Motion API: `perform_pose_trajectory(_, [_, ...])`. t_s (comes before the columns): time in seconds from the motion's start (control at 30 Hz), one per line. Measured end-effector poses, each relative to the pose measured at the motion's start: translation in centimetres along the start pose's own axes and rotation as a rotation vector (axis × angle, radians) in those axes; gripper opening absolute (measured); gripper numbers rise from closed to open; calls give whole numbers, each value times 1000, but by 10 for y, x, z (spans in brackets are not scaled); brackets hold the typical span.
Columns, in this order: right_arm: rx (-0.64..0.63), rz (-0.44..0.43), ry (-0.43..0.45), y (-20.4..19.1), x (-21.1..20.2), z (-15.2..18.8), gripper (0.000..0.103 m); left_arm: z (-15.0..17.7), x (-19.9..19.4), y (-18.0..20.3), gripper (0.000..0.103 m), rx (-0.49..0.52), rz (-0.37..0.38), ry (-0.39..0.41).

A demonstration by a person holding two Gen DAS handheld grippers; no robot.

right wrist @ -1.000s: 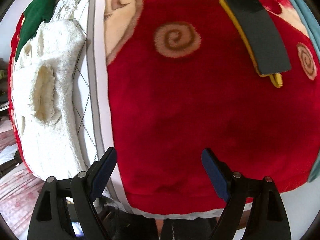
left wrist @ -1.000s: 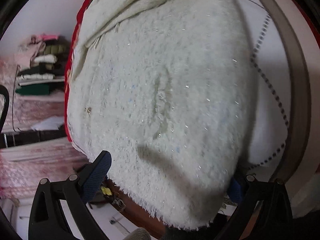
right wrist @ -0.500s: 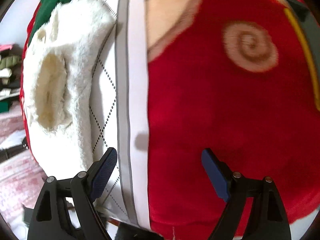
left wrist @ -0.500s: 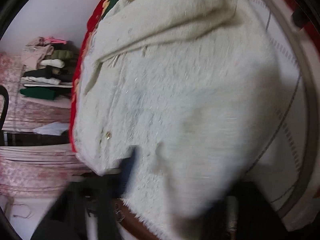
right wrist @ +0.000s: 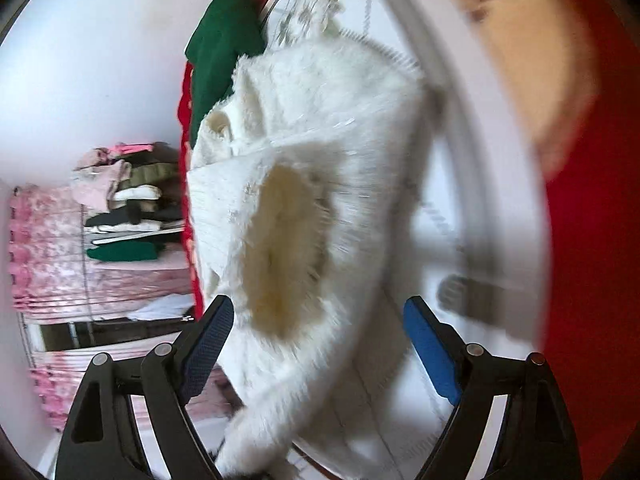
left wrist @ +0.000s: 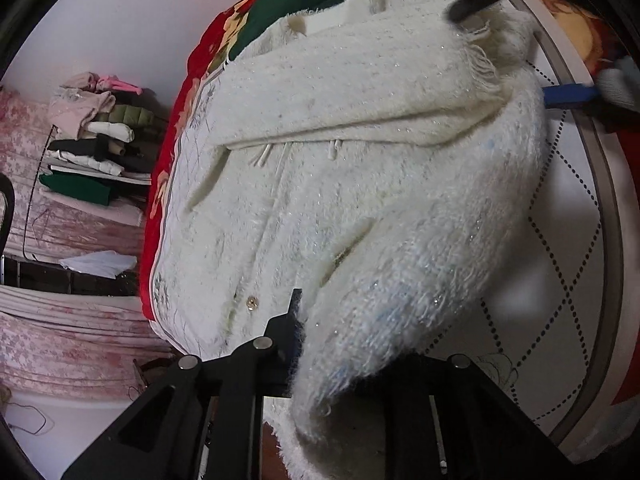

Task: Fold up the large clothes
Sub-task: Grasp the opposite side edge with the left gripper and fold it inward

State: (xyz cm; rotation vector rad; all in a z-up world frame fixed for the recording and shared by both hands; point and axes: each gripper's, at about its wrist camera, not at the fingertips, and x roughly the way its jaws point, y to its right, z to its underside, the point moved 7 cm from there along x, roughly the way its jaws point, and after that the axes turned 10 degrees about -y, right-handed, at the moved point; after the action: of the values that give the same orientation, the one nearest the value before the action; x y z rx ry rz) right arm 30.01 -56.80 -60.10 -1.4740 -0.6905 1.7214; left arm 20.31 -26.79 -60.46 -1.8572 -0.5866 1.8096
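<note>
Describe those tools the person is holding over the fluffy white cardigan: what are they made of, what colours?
Each is a black frame of angular struts with triangular cut-outs, joined by round silver pivot pins. The right gripper ends in two flat fingers faced with blue textured pads. The left gripper has the same black linkage and silver pins; its pads are mostly hidden by the cardigan. No cables show, and no sleeve can be made out.
</note>
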Motion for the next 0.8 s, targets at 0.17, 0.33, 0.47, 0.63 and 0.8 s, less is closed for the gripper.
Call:
perform_pose_trajectory(0.17, [91, -69, -36, -17, 107, -40, 70, -5, 0, -7, 14, -4, 37, 2])
perform_pose_trajectory(0.33, [93, 59, 14, -52, 155, -66, 30, -9, -1, -29, 14, -21, 143, -1])
perform_pose_trajectory(0.47, [48, 142, 47, -111, 143, -59, 29, -15, 0, -69, 15, -39, 295, -5])
perform_pose_trajectory(0.63, [-23, 300, 68, -210, 148, -53, 28, -24, 18, -138, 19, -52, 437, -5])
perform_pose_trajectory(0.8, [-71, 459, 49, -295, 223, -71, 28, -43, 67, -215, 20, -115, 518, -27])
